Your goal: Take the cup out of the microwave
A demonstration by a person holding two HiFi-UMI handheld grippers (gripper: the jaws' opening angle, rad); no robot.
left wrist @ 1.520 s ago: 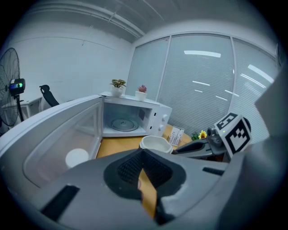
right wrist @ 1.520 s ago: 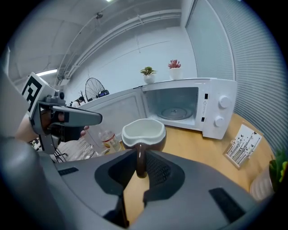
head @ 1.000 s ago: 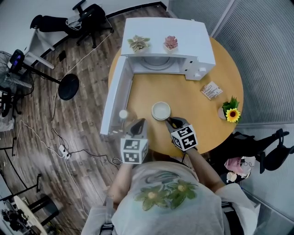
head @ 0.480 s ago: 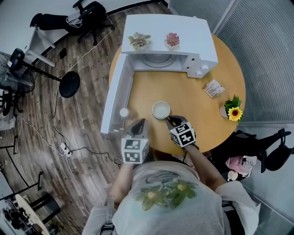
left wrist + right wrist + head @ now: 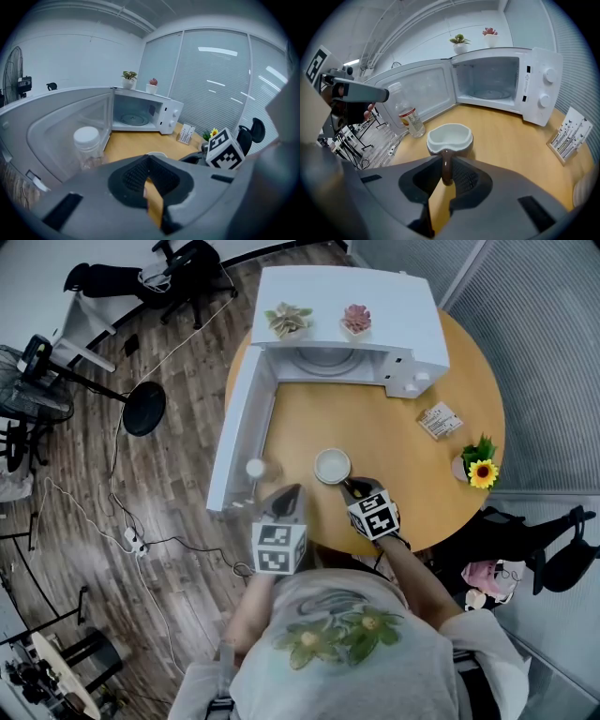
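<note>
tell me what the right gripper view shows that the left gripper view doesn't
Only the right gripper view: the cup seen whole, brown with a white inside, its handle clamped between the jaws. Only the left gripper view: the sunflower and the fan. Both: the open microwave with nothing inside, the two plants on top of it, the bottle by its door, and the card stand.

I stand in an office: swivel chairs (image 5: pixel 192 263) upper left, blind-covered glass partitions (image 5: pixel 553 343) at right, a microwave (image 5: pixel 347 296) on the round desk (image 5: pixel 412 474).
</note>
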